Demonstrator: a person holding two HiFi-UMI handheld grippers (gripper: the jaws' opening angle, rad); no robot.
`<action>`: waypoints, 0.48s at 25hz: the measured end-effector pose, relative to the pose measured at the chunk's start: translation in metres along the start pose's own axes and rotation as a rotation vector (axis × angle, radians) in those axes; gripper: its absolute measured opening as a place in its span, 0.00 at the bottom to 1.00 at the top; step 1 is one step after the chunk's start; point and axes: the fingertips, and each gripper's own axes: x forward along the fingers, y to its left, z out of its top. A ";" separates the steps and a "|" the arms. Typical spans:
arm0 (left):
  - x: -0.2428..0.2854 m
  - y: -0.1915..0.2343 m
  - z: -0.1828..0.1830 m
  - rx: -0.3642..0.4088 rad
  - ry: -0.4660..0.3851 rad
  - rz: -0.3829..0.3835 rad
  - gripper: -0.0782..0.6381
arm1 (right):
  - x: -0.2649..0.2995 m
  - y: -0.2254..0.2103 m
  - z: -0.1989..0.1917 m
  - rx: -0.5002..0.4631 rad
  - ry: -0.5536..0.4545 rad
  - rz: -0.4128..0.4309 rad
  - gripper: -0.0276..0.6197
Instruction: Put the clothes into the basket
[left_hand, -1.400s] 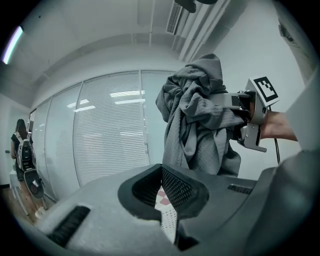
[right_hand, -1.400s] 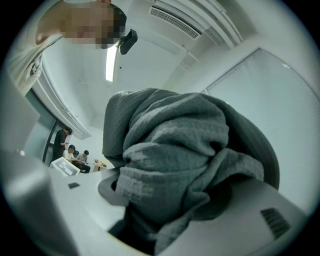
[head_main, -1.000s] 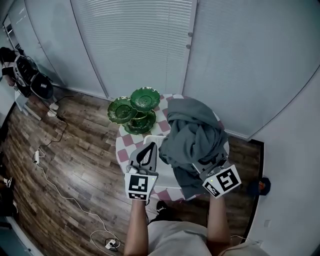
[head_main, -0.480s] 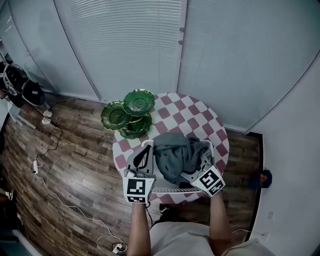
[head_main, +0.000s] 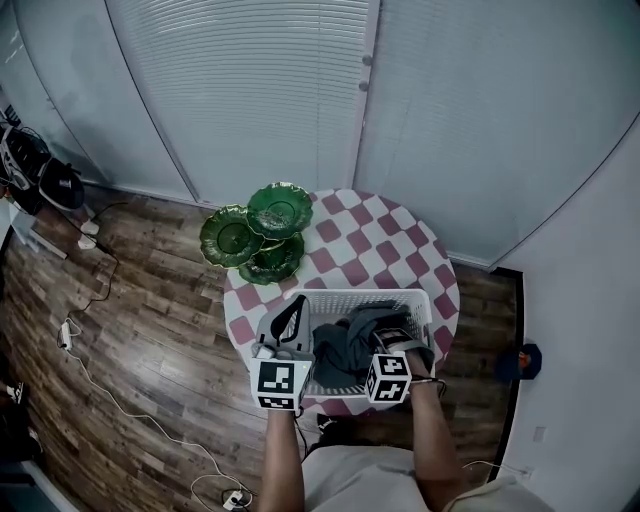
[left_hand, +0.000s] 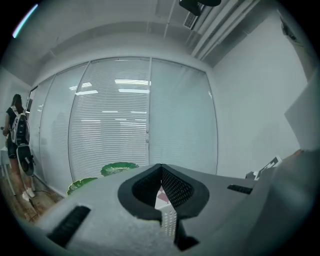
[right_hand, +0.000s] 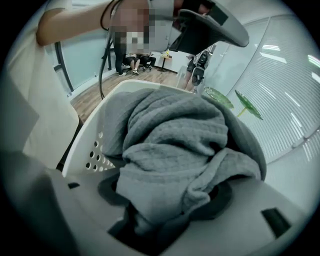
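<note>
Your right gripper is clenched on the grey garment, which lies bunched inside the white basket at the checkered table's near edge. Your left gripper clamps the basket's left wall. Only letting go appears to be left.

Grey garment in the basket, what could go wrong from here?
The grey garment is bunched between the right gripper's jaws, so lifting before they open fully could drag it out of the basket. The left gripper grips the basket's rim, and the basket sits at the table's near edge; a tug might slide it off. The green plates stand close behind its corner and could get bumped.
</note>
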 end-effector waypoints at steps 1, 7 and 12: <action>0.000 0.003 -0.001 -0.003 0.001 0.006 0.13 | 0.005 0.002 0.000 -0.002 0.002 0.016 0.48; 0.001 0.022 -0.009 -0.014 0.010 0.039 0.13 | 0.031 0.008 0.002 -0.031 0.027 0.099 0.48; 0.001 0.040 -0.011 -0.018 0.018 0.083 0.13 | 0.071 0.012 -0.012 0.011 0.072 0.166 0.49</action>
